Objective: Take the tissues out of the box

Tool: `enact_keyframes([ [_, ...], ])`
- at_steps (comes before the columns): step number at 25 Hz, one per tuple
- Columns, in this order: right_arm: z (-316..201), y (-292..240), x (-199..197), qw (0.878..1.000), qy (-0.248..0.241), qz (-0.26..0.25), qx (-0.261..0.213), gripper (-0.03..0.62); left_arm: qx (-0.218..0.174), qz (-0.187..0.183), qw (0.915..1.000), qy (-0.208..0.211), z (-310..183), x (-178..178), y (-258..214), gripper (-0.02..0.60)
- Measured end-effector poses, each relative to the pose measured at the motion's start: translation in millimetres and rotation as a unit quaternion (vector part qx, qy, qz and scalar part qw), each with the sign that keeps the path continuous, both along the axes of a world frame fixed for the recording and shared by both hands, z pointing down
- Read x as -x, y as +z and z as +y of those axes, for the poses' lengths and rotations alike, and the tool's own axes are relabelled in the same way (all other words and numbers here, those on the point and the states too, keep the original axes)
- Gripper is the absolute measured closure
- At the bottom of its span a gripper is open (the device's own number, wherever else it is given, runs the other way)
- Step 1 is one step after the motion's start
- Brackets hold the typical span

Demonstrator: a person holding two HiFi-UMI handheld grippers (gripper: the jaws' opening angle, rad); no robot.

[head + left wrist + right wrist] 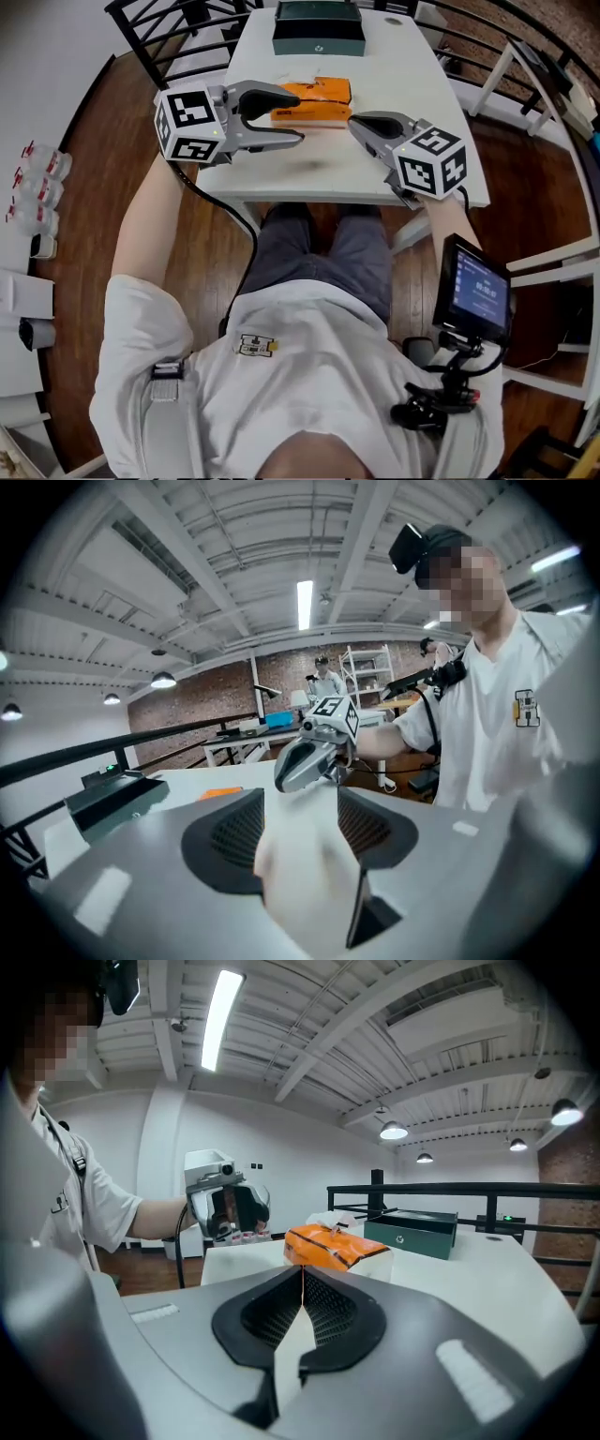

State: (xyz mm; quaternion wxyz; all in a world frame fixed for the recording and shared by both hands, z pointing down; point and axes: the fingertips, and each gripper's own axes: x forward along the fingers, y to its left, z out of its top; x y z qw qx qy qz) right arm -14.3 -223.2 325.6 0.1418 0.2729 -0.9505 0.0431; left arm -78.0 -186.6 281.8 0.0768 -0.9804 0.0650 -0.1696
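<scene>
An orange tissue pack (311, 103) lies on the white table (412, 84), a little beyond both grippers. In the right gripper view the pack (336, 1243) sits straight ahead with something white crumpled on top. My left gripper (300, 117) hovers left of the pack with its jaws apart, one tip near the pack's front edge. In the left gripper view its jaws (300, 808) frame only a pale blur, and I cannot tell if that is table or tissue. My right gripper (354, 122) is shut and empty beside the pack's right end, its pads (302, 1283) meeting.
A dark green box (319, 28) stands at the table's far end behind the pack. Black railings (159, 37) run along the table's left and far sides. A small monitor (476, 291) hangs at the person's right hip. Small bottles (37, 178) sit on a shelf far left.
</scene>
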Motion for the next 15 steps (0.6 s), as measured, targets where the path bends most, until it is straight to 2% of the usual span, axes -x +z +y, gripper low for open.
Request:
enact_keyframes([
  [1, 3.6, 2.9, 0.5, 1.0, -0.003, -0.001, 0.002, 0.591, 0.009, 0.009, 0.9999, 0.001, 6.1, -3.0, 6.9, 0.339],
  [4, 12.5, 10.7, 3.4, 1.0, -0.011, -0.005, 0.011, 0.591, 0.026, 0.031, 0.9992, -0.006, 15.8, -9.5, 24.5, 0.415],
  [5, 14.7, 11.9, 4.7, 1.0, -0.014, -0.008, 0.015, 0.591, 0.028, 0.033, 0.9989, -0.016, 14.4, -9.6, 31.3, 0.484],
  [6, 16.7, 11.8, 5.8, 1.0, -0.017, -0.013, 0.018, 0.591, 0.033, 0.033, 0.9985, -0.03, 11.5, -8.5, 38.4, 0.581],
  [8, 19.7, 10.3, 6.8, 0.999, -0.02, -0.022, 0.023, 0.591, 0.061, 0.033, 0.9966, -0.045, 9.2, -5.7, 49.0, 0.581],
  [11, 22.5, 8.0, 8.0, 0.998, -0.025, -0.036, 0.033, 0.594, 0.117, 0.063, 0.9901, -0.046, 14.1, -3.1, 45.0, 0.581],
  [15, 25.7, 7.5, 7.1, 0.998, -0.034, -0.039, 0.042, 0.594, 0.128, 0.063, 0.9881, -0.058, 12.2, -6.6, 46.5, 0.581],
])
